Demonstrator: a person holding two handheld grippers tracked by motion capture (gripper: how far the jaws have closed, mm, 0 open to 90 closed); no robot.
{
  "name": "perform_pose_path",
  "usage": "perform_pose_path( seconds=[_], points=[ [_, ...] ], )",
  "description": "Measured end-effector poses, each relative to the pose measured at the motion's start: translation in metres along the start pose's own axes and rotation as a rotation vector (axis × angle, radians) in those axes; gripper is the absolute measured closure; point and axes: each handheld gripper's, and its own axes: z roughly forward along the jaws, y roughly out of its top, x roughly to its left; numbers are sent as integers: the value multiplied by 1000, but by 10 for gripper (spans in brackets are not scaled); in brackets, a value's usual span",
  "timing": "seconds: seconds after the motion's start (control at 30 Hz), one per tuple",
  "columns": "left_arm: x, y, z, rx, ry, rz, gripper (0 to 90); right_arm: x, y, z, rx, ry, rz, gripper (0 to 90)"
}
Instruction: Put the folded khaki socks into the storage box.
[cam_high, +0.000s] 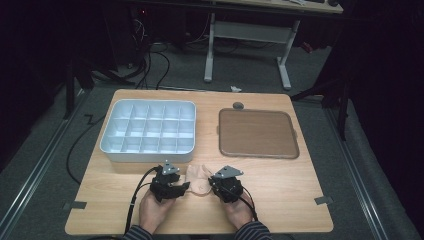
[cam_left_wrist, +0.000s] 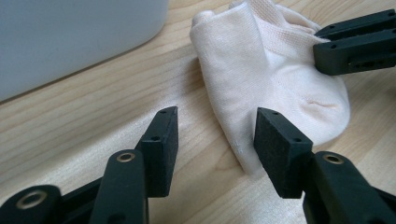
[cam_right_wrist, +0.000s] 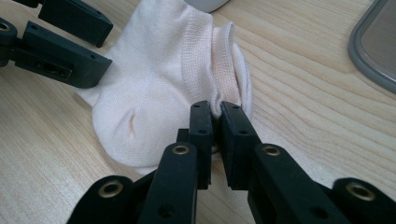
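High view: left hand-held gripper (cam_high: 184, 188) gapes beside the sock (cam_high: 200, 179); right hand-held gripper (cam_high: 212, 181) pinches its edge.

Light falls from above onto the table (cam_high: 280, 200), which is evenly lit and pale, while the floor and room around it sink into near black. The high view is soft and a little grainy. Both gripper views are bright and sharp mid-frame (the sock (cam_right_wrist: 163, 84) weave shows clearly), blurring slightly at the nearest jaw bases, with soft shadows.

Soft knitted cloth sock (cam_right_wrist: 163, 79) on matt wooden table (cam_right_wrist: 303, 93).
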Motion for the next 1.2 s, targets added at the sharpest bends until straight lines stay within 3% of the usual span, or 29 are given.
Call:
perform_pose_path(
  seconds=[0.17, 0.37, 0.67, 0.77, 0.97, 1.2],
  points=[
    [4, 1, -2, 11, -24, -37, 531, 0, 2, -1, 3, 4, 11, 746],
    [8, 8, -7, -6, -42, -51, 519, -1, 3, -15, -54, -2, 35, 691],
    [19, 29, -9, -18, -54, -82, 509, 5, 14, -21, -59, 18, 11, 759],
    [24, 31, -7, -34, -71, -120, 510, 13, 20, -17, -50, 36, -15, 771],
    [24, 34, 0, -37, -81, -144, 513, 24, 24, -3, -34, 46, -53, 793],
    [24, 34, 12, -6, -96, -161, 526, 25, 21, 9, -1, 63, -44, 803]
  ],
)
